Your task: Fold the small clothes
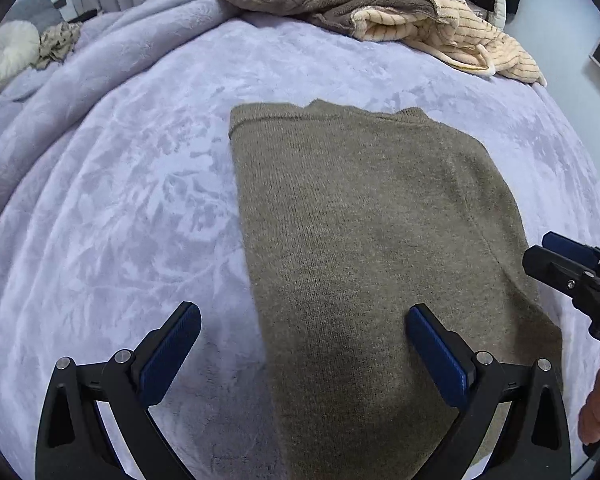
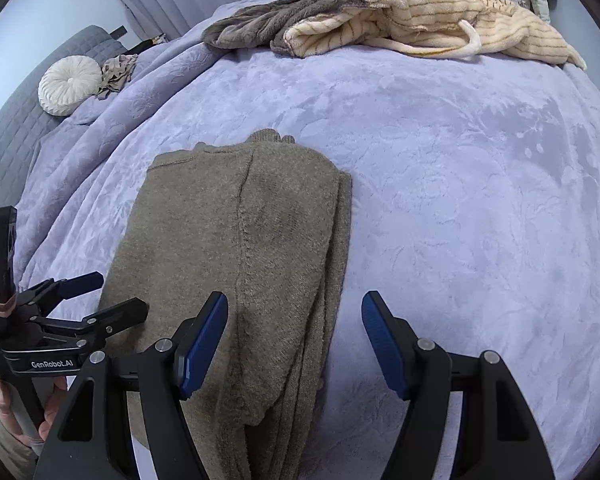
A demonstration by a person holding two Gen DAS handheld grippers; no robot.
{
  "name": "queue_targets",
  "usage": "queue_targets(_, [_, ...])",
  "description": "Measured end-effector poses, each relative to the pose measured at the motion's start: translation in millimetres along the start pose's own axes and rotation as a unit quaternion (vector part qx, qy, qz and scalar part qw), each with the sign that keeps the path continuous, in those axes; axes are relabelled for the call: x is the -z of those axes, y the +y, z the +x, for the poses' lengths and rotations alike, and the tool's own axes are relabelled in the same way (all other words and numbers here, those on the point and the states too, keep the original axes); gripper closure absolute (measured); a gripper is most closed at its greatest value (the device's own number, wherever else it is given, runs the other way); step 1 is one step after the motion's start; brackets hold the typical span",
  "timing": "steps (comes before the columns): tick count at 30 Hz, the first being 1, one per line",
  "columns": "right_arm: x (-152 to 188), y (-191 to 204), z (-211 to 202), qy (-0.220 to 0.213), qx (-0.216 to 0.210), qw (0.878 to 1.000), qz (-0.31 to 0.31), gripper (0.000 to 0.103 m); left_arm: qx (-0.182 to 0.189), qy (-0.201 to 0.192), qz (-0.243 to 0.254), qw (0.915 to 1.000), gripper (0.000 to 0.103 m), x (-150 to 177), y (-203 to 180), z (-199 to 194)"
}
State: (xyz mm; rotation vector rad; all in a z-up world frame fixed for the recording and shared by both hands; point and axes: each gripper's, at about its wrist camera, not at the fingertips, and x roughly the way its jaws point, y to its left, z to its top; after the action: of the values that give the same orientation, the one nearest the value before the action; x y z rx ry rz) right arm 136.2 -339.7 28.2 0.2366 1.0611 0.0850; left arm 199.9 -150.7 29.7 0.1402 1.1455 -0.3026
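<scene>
An olive-brown knit sweater lies folded lengthwise into a long strip on the lavender blanket. It also shows in the right wrist view, with stacked layers along its right edge. My left gripper is open and empty, low over the sweater's left edge near its near end. My right gripper is open and empty, straddling the sweater's right edge. The right gripper also shows in the left wrist view, and the left gripper in the right wrist view.
A heap of brown and cream striped fleece clothes lies at the far side of the bed, also in the left wrist view. A round white cushion and a small crumpled beige cloth sit at the far left.
</scene>
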Motion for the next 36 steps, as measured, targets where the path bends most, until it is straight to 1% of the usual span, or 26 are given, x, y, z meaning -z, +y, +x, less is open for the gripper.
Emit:
queue_targets(2, [-5.0,11.4,-5.9,-0.011,0.005,1.000,-0.018,0.030,-0.010,-0.010,0.007,0.9999,0.000,-3.1,-2.9,-6.1])
queue_targets(5, [-14.2,25.3,-11.5,-0.020,0.007,0.999,-0.035,0.030,-0.009,-0.015,0.006,0.9998,0.000,-9.0,-4.1,-12.5])
queue_targets(11, [-29.0,38.8,-17.3,-0.030,0.013,0.998,-0.049,0.030,-0.025,-0.031,0.023,0.9990,0.000,-17.9,-10.6,-23.2])
queue_targets(17, [-31.8,44.0,-22.3,-0.037,0.016,0.998,-0.053,0.030,-0.028,-0.039,0.022,0.9986,0.000,-18.7,-10.7,-29.9])
queue_targets(20, [-27.3,42.9,-17.7,-0.032,0.026,0.998,-0.054,0.030,-0.026,-0.036,0.024,0.9987,0.000,-16.9,-9.7,-27.8])
queue_targets(25, [-13.5,28.2,-1.3,-0.010,0.039,0.998,-0.039,0.030,0.000,-0.007,0.009,0.9999,0.000,-10.5,-2.9,-10.4])
queue_targets(28, [-5.3,16.2,9.1,0.006,0.043,0.999,-0.028,0.030,0.011,0.009,0.009,0.9999,0.000,-5.6,-1.8,2.1])
queue_targets(29, [-2.9,12.9,12.7,0.010,0.045,0.999,-0.027,0.030,0.021,0.017,0.008,0.9996,0.000,-4.2,-0.9,7.2])
queue_targets(31, [1.9,6.0,21.8,0.022,0.048,0.998,-0.024,0.030,0.053,0.040,0.002,0.9978,0.000,-1.6,1.6,21.0])
queue_targets(33, [5.4,-2.5,32.5,0.036,0.030,0.999,-0.007,0.029,0.081,0.053,-0.018,0.9952,0.000,-0.5,7.0,32.2])
queue_targets(35, [6.7,-12.2,41.2,0.038,-0.001,0.999,0.024,0.022,0.119,0.070,-0.037,0.9897,0.000,-1.8,11.0,43.1])
queue_targets(36, [6.8,-17.5,47.3,0.044,-0.025,0.998,0.042,0.022,0.137,0.081,-0.043,0.9863,0.000,-2.8,11.5,49.6])
